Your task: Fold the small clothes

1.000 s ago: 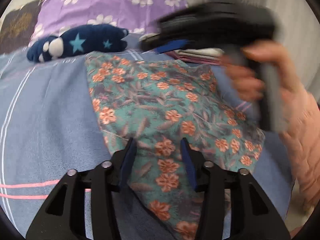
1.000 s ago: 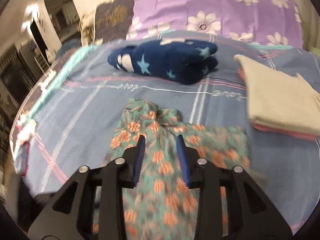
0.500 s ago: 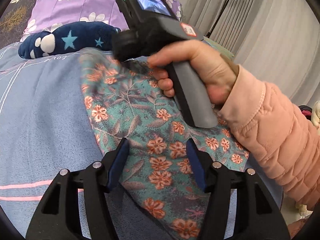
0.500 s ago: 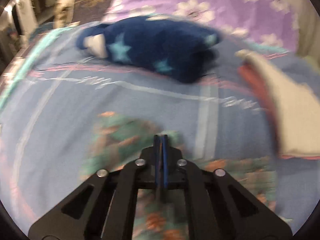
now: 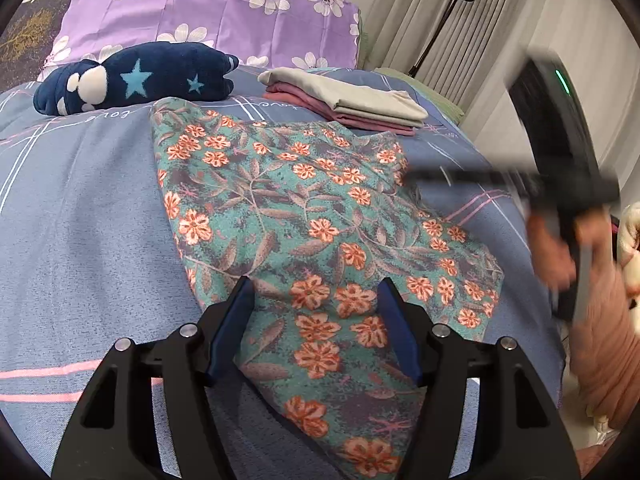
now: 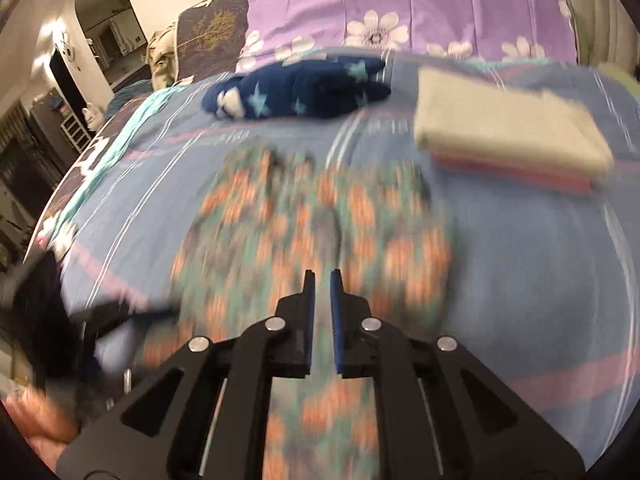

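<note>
the floral garment (image 5: pixel 304 216) is now left folded flat on the bedspread (image 5: pixel 80 208), released by the right gripper (image 6: pixel 321 280), its empty jaws reopening slightly, while the left gripper (image 5: pixel 316 292) is widened, unclamped, over the near hem.

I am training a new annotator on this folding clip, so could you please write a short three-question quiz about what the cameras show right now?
1. True or false: the floral garment lies spread on the blue bedspread.
2. Which item tops the folded stack beyond the garment? A) beige B) green C) black
3. Fill in: the navy plush by the purple pillow bears light blue ____.

Key
1. True.
2. A; pink pieces lie under it.
3. Stars.

Note: the left gripper and the right gripper are both opening, with no cloth pinched between their pads.
</note>
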A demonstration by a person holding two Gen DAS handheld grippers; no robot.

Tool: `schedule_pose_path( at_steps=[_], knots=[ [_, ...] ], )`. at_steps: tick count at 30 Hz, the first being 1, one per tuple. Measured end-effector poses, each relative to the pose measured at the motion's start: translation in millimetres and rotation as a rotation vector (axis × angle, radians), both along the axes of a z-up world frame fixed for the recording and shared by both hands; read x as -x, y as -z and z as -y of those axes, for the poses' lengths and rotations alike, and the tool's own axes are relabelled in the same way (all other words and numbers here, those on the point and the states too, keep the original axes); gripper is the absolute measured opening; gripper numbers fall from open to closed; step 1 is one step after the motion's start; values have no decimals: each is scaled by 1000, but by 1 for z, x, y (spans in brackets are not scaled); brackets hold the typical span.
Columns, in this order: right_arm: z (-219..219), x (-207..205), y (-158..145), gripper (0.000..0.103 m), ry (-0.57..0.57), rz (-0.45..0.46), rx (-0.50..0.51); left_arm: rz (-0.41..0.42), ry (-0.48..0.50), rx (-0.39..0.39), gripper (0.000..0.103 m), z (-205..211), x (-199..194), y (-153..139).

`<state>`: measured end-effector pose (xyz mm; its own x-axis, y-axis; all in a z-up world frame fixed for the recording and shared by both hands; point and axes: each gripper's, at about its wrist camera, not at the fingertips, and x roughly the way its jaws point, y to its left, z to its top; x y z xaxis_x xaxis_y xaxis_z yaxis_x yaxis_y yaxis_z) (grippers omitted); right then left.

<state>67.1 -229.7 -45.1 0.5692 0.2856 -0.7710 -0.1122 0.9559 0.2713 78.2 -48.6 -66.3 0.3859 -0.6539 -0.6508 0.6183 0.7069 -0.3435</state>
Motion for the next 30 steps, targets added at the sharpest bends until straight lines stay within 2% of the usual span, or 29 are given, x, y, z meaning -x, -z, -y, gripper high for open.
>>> schedule_pose_path(
  at_steps=[1,2,4,7,10,12,14,15,18,23,26,30],
  knots=[
    [1,4,10,18,17,-24,28,-4,-3,14,65,-2,0,-1],
    [0,9,21,16,34,-34,64,-8,-10,33,65,-6,-1,-3],
    [-3,20,28,16,28,53,91,-26,-20,83,65,-16,1,-13],
    [-7,21,29,18,53,71,87,9,5,82,65,-26,18,-27],
    [-6,20,30,20,54,78,61,47,43,-68,65,-22,46,-20],
    [-1,20,31,21,55,78,29,65,60,-264,66,-11,61,2],
    [4,20,32,21,62,79,-9,121,58,-302,66,-10,71,4],
    [8,23,32,21,64,80,-15,107,57,-312,66,-10,71,2],
    [9,27,31,24,65,84,-27,101,50,-308,67,-12,69,-2],
    [14,34,13,48,47,104,-68,89,16,-166,67,-27,61,-24],
    [23,35,-2,59,78,137,-37,79,-29,-163,67,-25,51,-27],
    [37,29,-4,64,110,109,-9,67,-35,-166,69,-17,44,-26]
  ],
)
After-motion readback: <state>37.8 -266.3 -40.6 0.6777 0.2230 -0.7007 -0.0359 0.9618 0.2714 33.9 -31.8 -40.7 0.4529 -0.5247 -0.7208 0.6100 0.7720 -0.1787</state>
